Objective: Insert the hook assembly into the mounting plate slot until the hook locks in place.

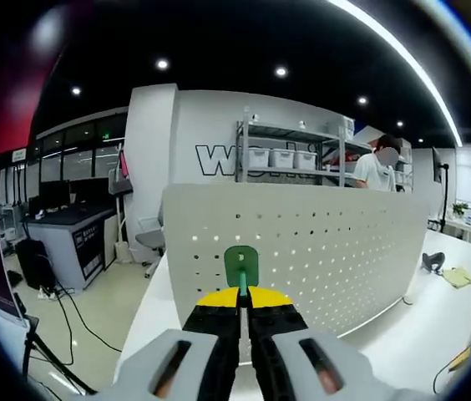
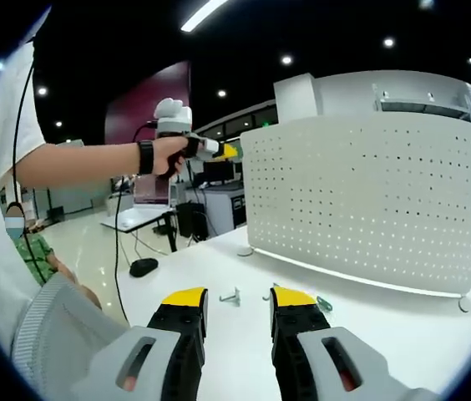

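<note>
At pegboard (image 1: 302,242), left hand-held gripper (image 1: 243,302) pinches hook (image 1: 241,267).

Your left gripper (image 1: 243,311) jaws cover the lower end of the green hook (image 1: 240,266); whether its back prongs sit in the pegboard (image 1: 319,242) holes, you can't tell. Right gripper view: the pegboard's right end runs out of view, and the small metal pieces (image 2: 234,296) on the white table (image 2: 369,317) near your right gripper (image 2: 238,313) are too small to identify, one half hidden behind a yellow tip
</note>
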Demonstrator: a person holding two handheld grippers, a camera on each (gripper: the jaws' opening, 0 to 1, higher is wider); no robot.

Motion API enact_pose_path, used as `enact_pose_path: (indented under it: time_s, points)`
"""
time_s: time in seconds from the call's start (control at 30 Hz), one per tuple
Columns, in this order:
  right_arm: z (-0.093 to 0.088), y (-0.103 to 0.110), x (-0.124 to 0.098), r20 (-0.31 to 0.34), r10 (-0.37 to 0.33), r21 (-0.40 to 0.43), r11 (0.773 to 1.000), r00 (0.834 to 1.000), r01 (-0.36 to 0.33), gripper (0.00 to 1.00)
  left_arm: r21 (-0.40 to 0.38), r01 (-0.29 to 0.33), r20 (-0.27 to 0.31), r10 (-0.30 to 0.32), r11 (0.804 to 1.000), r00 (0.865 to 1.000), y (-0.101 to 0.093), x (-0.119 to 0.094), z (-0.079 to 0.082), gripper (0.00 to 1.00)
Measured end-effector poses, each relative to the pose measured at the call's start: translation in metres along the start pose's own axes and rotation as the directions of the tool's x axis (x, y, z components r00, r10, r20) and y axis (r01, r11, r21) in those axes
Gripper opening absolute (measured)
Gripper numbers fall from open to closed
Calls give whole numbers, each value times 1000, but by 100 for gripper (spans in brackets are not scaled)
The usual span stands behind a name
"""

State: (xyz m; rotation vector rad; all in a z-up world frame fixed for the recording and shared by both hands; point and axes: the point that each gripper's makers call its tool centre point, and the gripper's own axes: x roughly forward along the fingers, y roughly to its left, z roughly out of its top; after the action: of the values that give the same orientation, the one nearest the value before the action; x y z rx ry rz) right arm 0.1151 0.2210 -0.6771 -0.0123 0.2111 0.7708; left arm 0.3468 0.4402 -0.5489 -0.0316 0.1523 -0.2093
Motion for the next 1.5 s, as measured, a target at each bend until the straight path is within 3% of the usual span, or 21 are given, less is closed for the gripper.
enact_pose_path:
  time_s: [0.57,0.83,1.07,1.5]
  points:
    - [2,-9,-9,29,-53,41,998,998,52,30,31,-33,-7,33,999,999,15,28,14,2]
    - [3,-11,-9,30,-63,45,997,998,62,30,-9,-28,-20,28,1000,999,19,38,18,2]
    - [2,-12,-9,27,-65,45,997,998,63,30,5,-34,-14,34,999,999,22,46,25,2]
    - [2,-21,-12,22,-99,55,994,995,97,29,22,-38,-33,39,999,999,30,61,22,2]
